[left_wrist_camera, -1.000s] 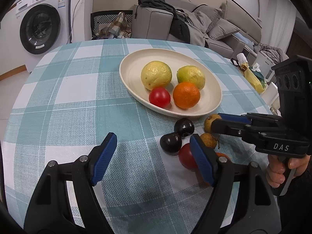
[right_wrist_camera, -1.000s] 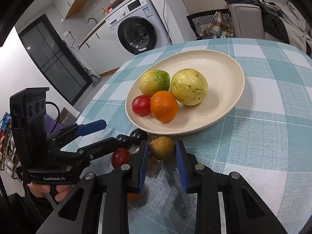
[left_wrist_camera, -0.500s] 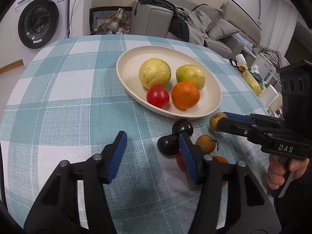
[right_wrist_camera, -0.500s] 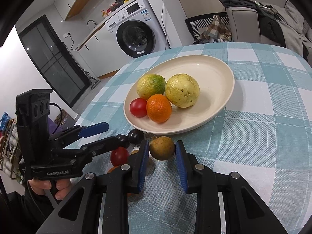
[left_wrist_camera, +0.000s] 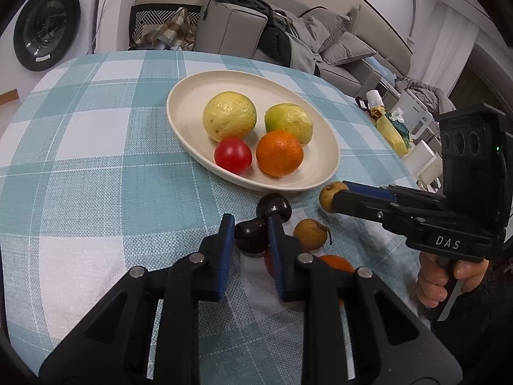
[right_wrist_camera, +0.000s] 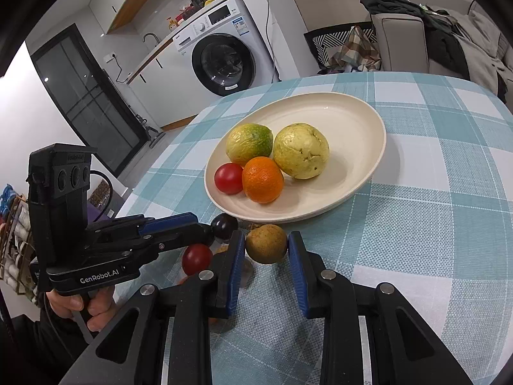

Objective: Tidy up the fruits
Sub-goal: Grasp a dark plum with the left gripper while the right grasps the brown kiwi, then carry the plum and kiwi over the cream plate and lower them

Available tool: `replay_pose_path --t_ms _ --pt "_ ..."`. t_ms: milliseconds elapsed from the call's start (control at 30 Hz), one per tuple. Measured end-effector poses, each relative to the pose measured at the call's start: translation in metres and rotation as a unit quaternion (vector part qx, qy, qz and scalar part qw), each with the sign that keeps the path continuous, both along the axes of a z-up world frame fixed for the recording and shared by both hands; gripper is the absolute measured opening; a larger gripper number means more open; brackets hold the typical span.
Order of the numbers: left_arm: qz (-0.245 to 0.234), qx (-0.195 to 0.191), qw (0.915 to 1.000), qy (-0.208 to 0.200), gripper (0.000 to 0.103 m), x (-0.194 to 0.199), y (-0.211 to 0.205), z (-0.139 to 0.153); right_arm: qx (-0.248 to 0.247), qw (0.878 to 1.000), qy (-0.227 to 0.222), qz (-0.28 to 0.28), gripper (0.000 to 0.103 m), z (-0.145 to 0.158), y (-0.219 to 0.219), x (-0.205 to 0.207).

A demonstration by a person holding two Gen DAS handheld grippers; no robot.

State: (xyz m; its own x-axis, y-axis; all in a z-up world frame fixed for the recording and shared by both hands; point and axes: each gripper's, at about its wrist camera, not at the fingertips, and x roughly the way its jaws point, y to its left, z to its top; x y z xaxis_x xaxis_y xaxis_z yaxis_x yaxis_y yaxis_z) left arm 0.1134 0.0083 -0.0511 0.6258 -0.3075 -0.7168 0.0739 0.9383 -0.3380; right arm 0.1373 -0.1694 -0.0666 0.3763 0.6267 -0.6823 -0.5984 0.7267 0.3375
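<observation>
Dark plum (left_wrist_camera: 251, 234) clamped between the blue pads of the left hand-held gripper (left_wrist_camera: 248, 235), low over the checked table (left_wrist_camera: 96, 192). Right hand-held gripper (right_wrist_camera: 266, 246) closed on a brown round fruit (right_wrist_camera: 266, 243). Just ahead of both: cream plate (right_wrist_camera: 359, 118) with two yellow-green fruits, orange (right_wrist_camera: 263, 179), tomato (right_wrist_camera: 228, 178). Second plum (left_wrist_camera: 274, 207) beyond the left pads.

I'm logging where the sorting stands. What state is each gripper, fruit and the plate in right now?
Left gripper: shut on a dark plum.
Right gripper: shut on a brown fruit.
Plate: holds two yellow-green fruits, a tomato and an orange.
Second dark plum: loose on the tablecloth.
Small brown fruit: loose on the tablecloth.
Washing machine: door closed.
</observation>
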Motion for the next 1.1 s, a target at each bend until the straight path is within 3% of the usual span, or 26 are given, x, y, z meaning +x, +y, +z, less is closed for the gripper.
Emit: replay_pose_path --t_ms 400,1100 --pt "0.036 0.006 0.9993 -0.003 0.019 -0.003 0.023 0.001 0.0 1.0 -0.003 -0.001 0.029 0.001 -0.001 -0.002" --pt "0.032 0.028 0.996 -0.079 0.019 -0.012 0.006 0.04 0.058 0.996 -0.056 -0.027 0.029 0.022 -0.016 -0.004"
